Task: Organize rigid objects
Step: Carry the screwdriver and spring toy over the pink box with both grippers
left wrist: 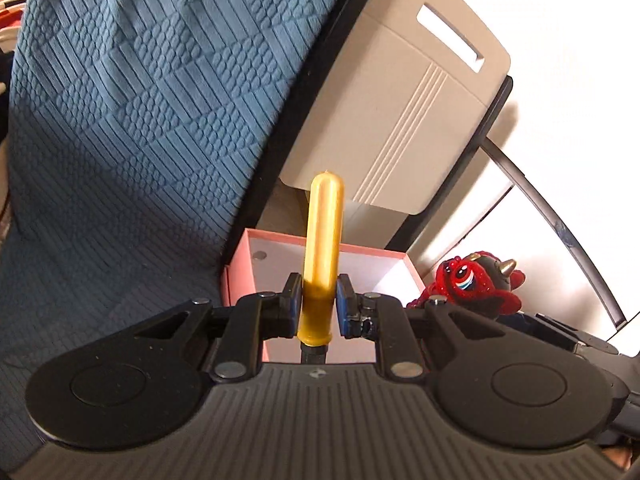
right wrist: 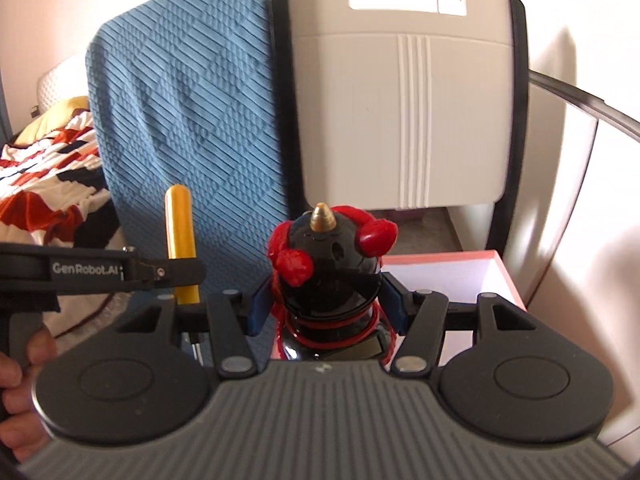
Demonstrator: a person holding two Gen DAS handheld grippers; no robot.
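Observation:
My left gripper (left wrist: 319, 304) is shut on a gold pen-like tube (left wrist: 323, 240) that stands upright between its blue pads, above an open pink box (left wrist: 394, 258) with a white inside. My right gripper (right wrist: 326, 308) is shut on a black and red horned toy figure (right wrist: 332, 256), held upright left of the pink box (right wrist: 496, 276). The toy also shows in the left wrist view (left wrist: 476, 280), at the right. The left gripper (right wrist: 176, 272) with the gold tube (right wrist: 181, 232) shows in the right wrist view, to the left of the toy.
A blue textured cloth (left wrist: 132, 120) hangs over a chair back at the left. A beige folding chair back (right wrist: 404, 100) with a handle slot stands behind the box. A patterned red, white and black blanket (right wrist: 44, 188) lies at far left.

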